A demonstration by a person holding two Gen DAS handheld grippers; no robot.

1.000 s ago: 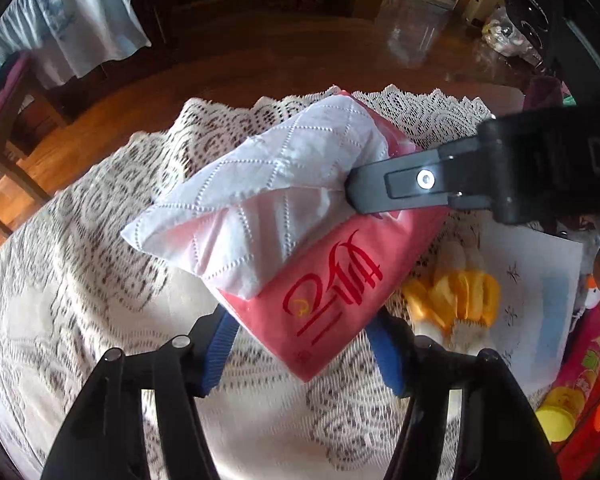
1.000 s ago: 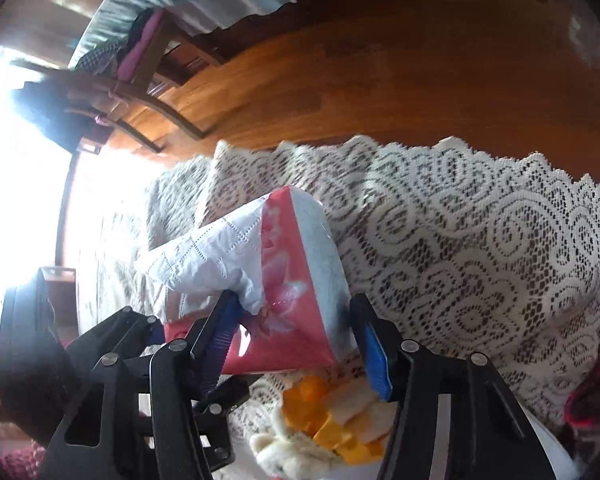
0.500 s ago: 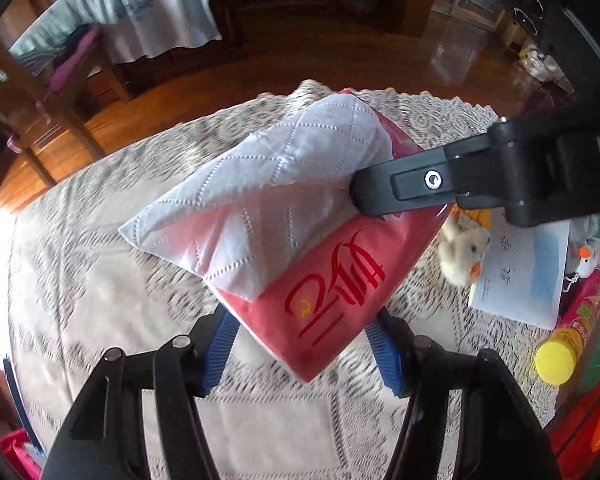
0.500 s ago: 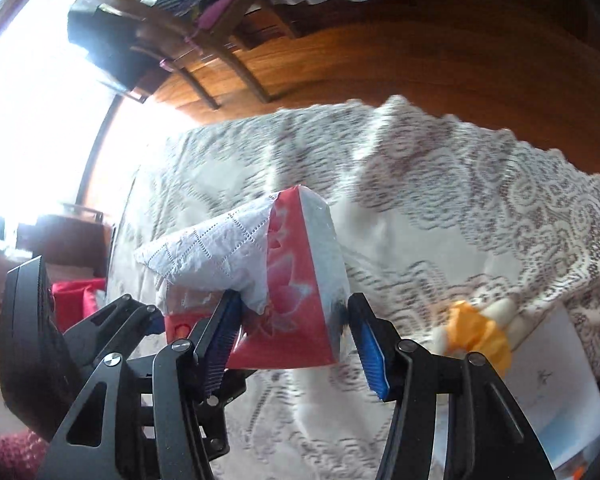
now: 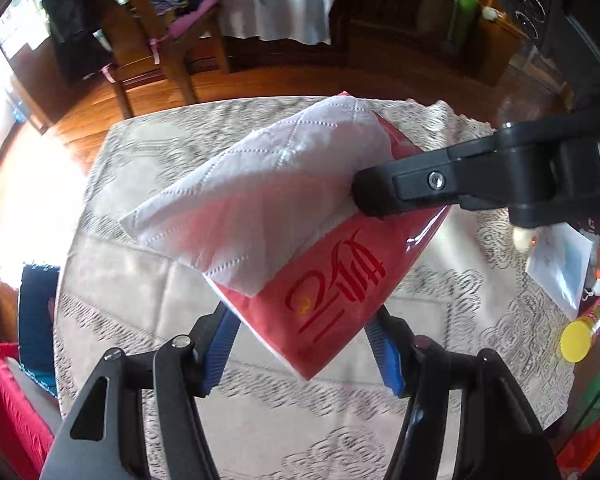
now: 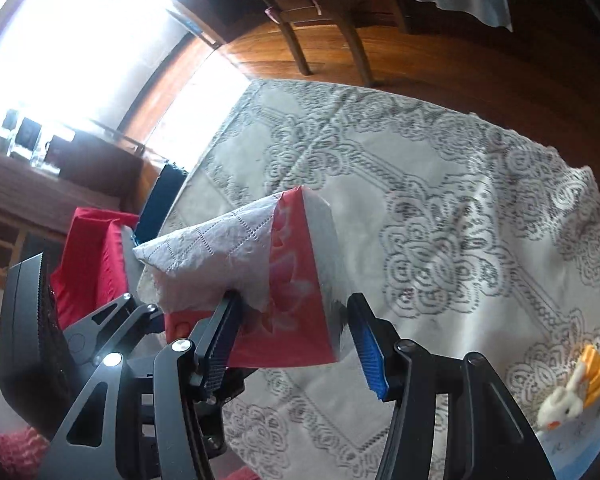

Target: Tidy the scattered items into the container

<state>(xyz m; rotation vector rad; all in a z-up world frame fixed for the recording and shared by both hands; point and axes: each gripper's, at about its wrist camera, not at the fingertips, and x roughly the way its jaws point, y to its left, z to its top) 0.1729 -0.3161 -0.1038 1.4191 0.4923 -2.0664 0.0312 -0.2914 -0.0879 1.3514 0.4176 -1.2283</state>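
Tissue pack (image 5: 332, 280) hangs above tablecloth (image 5: 140, 292), pinched by both claws (image 5: 306, 346) (image 6: 296, 334).

- The left claw (image 5: 306, 346) has black, angular plastic fingers with triangular cut-outs, silver screws at the pivots, and ribbed blue pads (image 5: 384, 350) on the inner faces.
- The right claw (image 6: 294, 332) is built alike: black fingers, silver screws, blue ribbed pads (image 6: 368, 354).
- In the left wrist view its body bears a white letter "D".
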